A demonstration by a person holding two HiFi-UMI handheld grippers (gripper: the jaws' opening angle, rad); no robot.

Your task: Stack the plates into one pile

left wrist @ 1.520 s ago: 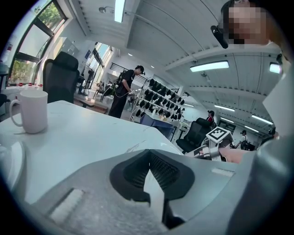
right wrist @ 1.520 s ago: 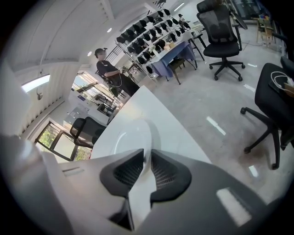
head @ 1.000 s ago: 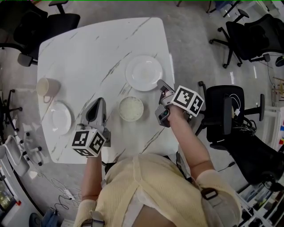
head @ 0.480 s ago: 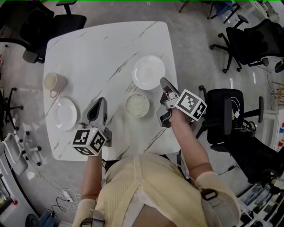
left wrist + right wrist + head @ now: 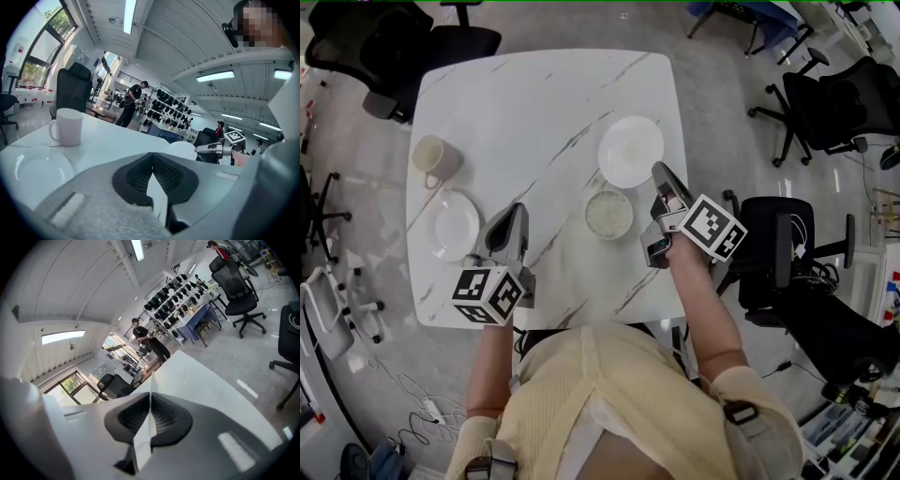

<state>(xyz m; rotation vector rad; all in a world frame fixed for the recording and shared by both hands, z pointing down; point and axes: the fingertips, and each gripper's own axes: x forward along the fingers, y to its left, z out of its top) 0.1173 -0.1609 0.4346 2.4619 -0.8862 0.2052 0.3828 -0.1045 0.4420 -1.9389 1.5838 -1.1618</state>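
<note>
Three white dishes lie apart on the marble table (image 5: 534, 103): a large plate (image 5: 630, 151) at the right, a small greyish dish (image 5: 608, 214) in front of it, and a small plate (image 5: 456, 225) at the left. My right gripper (image 5: 660, 171) hovers over the large plate's near right rim. Its jaws have just been closing and are shut with nothing between them (image 5: 150, 401). My left gripper (image 5: 516, 211) is shut and empty, between the small plate and the dish. The left gripper view shows its jaws (image 5: 152, 161), the small plate (image 5: 40, 171) and the large plate (image 5: 183, 150).
A white mug (image 5: 434, 157) stands behind the small left plate, also seen in the left gripper view as the mug (image 5: 66, 126). Black office chairs surround the table, one (image 5: 778, 253) close at the right and one (image 5: 384, 42) at the far left. Cables lie on the floor at lower left.
The head view has shifted, so the table now sits further right and looks smaller. The right gripper has risen by the large plate's rim. The left gripper drifted toward the small plate. No dish moved.
</note>
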